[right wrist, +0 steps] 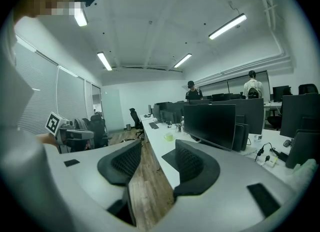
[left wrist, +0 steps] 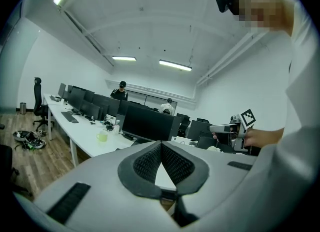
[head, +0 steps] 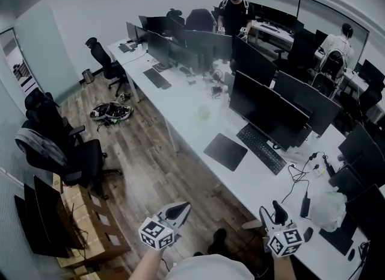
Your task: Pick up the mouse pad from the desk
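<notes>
Mouse pad [head: 225,151] lies flat on the white desk [head: 180,99], just left of the near keyboard [head: 260,147], well apart from both our grippers. Our left gripper [head: 178,212] has its jaw tips together on nothing; our right gripper [head: 272,214] stands partly open, empty.

Approach: bare floor [head: 150,170] along the surface [head: 186,122] edge, open | Mouse pad [head: 225,151]: clear on edge side and left | Blocking: keyboard [head: 261,147] just beside, monitor [head: 264,109] behind | Right: cables [head: 298,176], plastic bag [head: 329,208] | Left: chairs [head: 72,152]
</notes>
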